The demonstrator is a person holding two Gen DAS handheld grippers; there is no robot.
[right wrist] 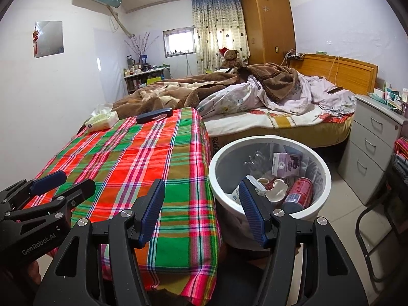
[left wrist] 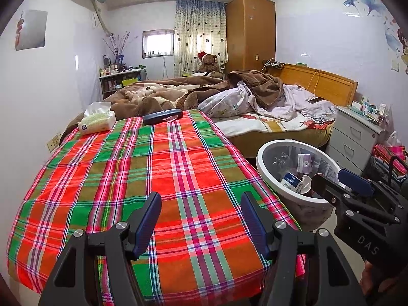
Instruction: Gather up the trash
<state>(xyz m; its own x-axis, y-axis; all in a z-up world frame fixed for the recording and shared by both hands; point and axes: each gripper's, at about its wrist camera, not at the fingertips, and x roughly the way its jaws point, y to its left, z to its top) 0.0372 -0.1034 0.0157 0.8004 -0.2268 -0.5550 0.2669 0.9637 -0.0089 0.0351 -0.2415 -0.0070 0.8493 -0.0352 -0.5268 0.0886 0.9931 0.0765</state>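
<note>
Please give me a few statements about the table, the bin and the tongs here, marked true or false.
1. The white bin already holds a red can. True.
2. The left tongs grip a tissue. False: they are open with nothing between them.
3. A tissue pack lies on the plaid tablecloth. True.
4. The bin stands on the table. False: it stands on the floor beside it.
5. The right tongs are open and hold nothing. True.
</note>
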